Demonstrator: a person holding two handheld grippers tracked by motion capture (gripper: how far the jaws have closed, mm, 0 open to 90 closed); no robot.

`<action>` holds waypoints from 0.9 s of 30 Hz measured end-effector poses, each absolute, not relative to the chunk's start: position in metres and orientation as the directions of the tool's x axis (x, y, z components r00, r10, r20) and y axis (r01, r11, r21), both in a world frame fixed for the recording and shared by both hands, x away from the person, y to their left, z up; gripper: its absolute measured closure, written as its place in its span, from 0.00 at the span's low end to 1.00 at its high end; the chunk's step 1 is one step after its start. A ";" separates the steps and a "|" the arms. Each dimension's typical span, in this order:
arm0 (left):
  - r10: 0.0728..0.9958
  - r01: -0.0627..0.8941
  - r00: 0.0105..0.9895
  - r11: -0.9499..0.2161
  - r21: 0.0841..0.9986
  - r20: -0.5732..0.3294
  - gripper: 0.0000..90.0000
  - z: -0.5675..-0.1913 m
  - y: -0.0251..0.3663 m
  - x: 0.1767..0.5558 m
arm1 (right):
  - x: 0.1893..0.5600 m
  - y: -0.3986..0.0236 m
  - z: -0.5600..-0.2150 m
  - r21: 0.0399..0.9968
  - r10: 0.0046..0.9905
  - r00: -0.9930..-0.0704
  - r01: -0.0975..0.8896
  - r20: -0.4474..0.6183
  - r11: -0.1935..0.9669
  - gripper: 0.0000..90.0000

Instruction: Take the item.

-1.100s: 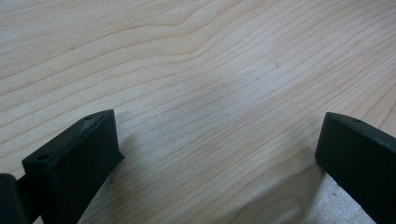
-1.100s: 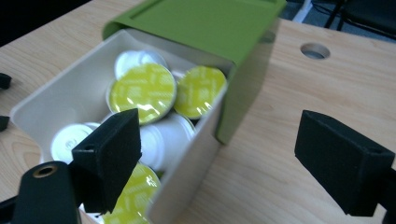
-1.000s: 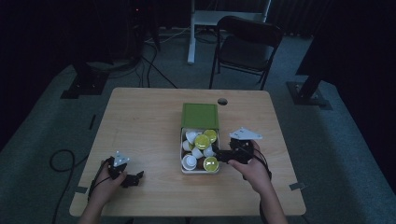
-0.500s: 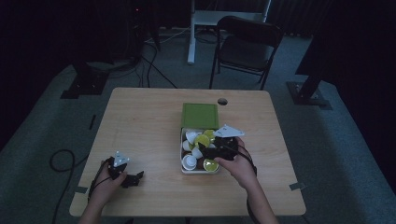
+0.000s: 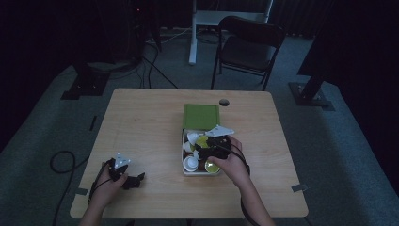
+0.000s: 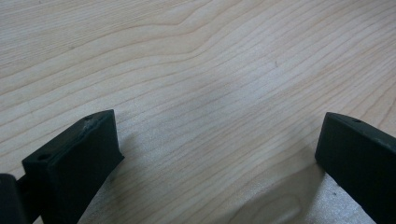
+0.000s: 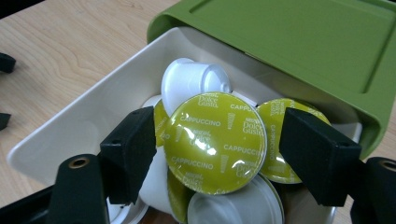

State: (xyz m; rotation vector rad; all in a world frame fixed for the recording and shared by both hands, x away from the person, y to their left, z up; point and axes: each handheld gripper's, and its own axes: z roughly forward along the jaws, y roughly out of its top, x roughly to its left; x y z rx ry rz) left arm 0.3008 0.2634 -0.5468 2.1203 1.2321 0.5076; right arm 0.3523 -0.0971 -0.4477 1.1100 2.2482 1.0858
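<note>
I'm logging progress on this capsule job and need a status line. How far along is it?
Done: the box's green lid is open, exposing the capsules in the white box.
In hand: the right gripper has its jaws either side of a green-foiled cappuccino capsule; they have just been closing, but a firm grip isn't clear.
Left: lifting it out. Many capsules remain inside; the left gripper rests open on the bare table.

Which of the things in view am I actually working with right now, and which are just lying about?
In the job:
- right gripper, jaws closing around a capsule, not yet clamped
- green-lidded Cappuccino capsule
- white box of capsules
- green lid

Lying about:
- left gripper, open over bare table
- black chair
- floor cables
</note>
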 end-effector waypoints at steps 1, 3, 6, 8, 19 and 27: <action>0.872 0.631 0.489 -0.367 0.684 0.017 0.00 -0.547 0.263 0.301 | 0.353 -0.097 -0.448 0.787 0.801 -0.598 0.484 -0.021 0.382 0.30; 0.872 0.631 0.489 -0.367 0.684 0.017 0.00 -0.547 0.263 0.301 | 0.354 -0.095 -0.450 0.785 0.800 -0.600 0.487 -0.020 0.384 0.30; 0.872 0.631 0.489 -0.367 0.684 0.017 0.00 -0.547 0.263 0.301 | 0.356 -0.093 -0.451 0.777 0.802 -0.597 0.493 -0.027 0.393 0.30; 0.872 0.631 0.489 -0.367 0.684 0.017 0.00 -0.547 0.263 0.301 | 0.357 -0.092 -0.453 0.767 0.804 -0.594 0.502 -0.031 0.400 0.32; 0.872 0.632 0.489 -0.366 0.683 0.016 0.00 -0.547 0.263 0.301 | 0.360 -0.087 -0.453 0.740 0.783 -0.617 0.489 -0.080 0.461 0.36; 0.872 0.631 0.490 -0.367 0.683 0.016 0.00 -0.547 0.263 0.301 | 0.365 -0.090 -0.454 0.730 0.759 -0.651 0.502 -0.034 0.463 0.42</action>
